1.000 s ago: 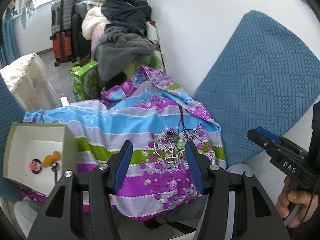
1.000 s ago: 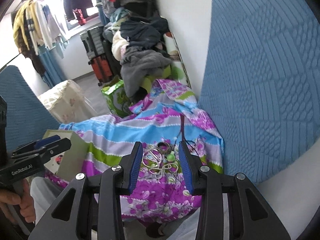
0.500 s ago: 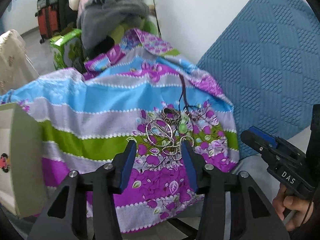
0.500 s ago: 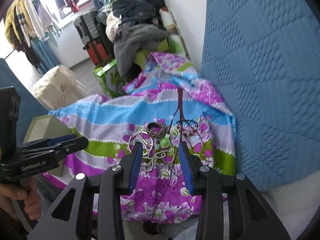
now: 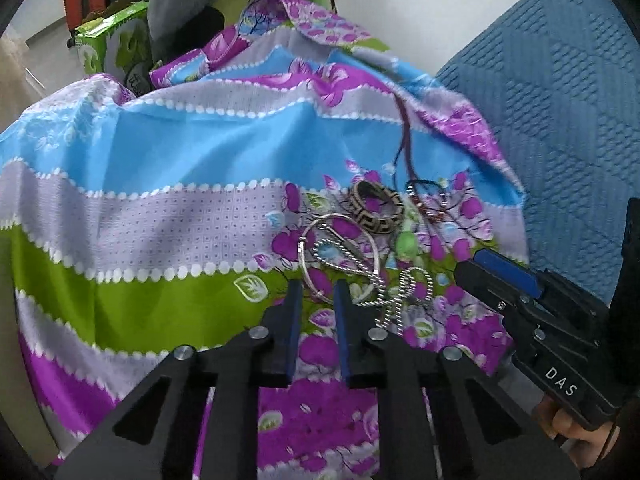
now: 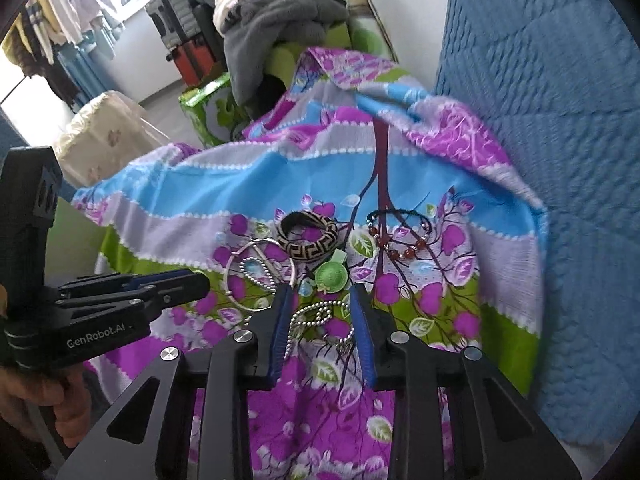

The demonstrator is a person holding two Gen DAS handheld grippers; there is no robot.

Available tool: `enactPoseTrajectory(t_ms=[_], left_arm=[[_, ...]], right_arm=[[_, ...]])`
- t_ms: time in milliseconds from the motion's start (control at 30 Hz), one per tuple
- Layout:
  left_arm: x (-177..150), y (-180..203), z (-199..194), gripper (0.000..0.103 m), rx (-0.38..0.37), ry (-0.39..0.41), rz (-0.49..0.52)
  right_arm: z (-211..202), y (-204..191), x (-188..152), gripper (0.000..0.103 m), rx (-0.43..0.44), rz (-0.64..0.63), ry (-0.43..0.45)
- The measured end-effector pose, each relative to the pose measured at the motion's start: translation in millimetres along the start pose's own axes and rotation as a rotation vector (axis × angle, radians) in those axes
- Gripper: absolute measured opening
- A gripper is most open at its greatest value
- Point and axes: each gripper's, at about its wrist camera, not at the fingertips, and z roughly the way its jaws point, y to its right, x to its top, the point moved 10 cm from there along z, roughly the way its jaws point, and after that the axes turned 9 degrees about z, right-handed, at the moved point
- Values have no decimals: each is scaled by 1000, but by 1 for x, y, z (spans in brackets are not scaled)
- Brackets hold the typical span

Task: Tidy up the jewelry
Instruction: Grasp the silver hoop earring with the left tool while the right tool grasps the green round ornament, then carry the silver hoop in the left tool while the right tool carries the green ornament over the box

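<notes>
Jewelry lies in a cluster on a striped floral cloth (image 5: 180, 184): a thin silver bangle (image 5: 340, 256), a silver bead chain (image 5: 384, 292), a black-and-cream patterned bangle (image 5: 376, 208), a green round piece (image 5: 406, 242) and a red-bead bracelet (image 6: 400, 246). My left gripper (image 5: 316, 292) has its jaws narrowed around the near rim of the silver bangle, with a gap still showing. My right gripper (image 6: 322, 298) is open over the bead chain (image 6: 320, 314), just before the green piece (image 6: 330, 276).
A blue quilted cushion (image 6: 560, 120) stands against the wall on the right. Piled clothes (image 6: 276, 8), suitcases and a green box (image 5: 116, 44) lie beyond the cloth. The left gripper's body (image 6: 100, 312) shows at the left of the right wrist view.
Both grippers have moved forward and down to the jewelry. The left jaws have narrowed around the silver bangle's rim. The white box at the left has left the view.
</notes>
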Motion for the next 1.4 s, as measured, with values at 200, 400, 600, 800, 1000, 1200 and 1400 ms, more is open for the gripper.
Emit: enactPoseTrajectory(t_ms=[200, 400, 600, 800, 1000, 1200, 1400], left_arm=[[5, -6, 13, 15, 12, -3, 12], [8, -8, 28, 14, 47, -27, 50], [13, -2, 31, 14, 78, -22, 106], [16, 4, 36, 13, 134, -25, 192], [18, 4, 38, 2, 122, -35, 179], [19, 4, 28, 2, 103, -25, 137], [22, 11, 6, 2, 98, 1, 137]], right_arm=[[24, 3, 3, 27, 4, -2, -24], [41, 5, 5, 27, -4, -11, -43], [55, 2, 3, 28, -13, -41, -66], [63, 1, 5, 23, -37, -68, -63], [63, 2, 5, 22, -50, -76, -70], [53, 7, 6, 22, -53, -52, -69], [30, 1, 11, 22, -49, -39, -39]])
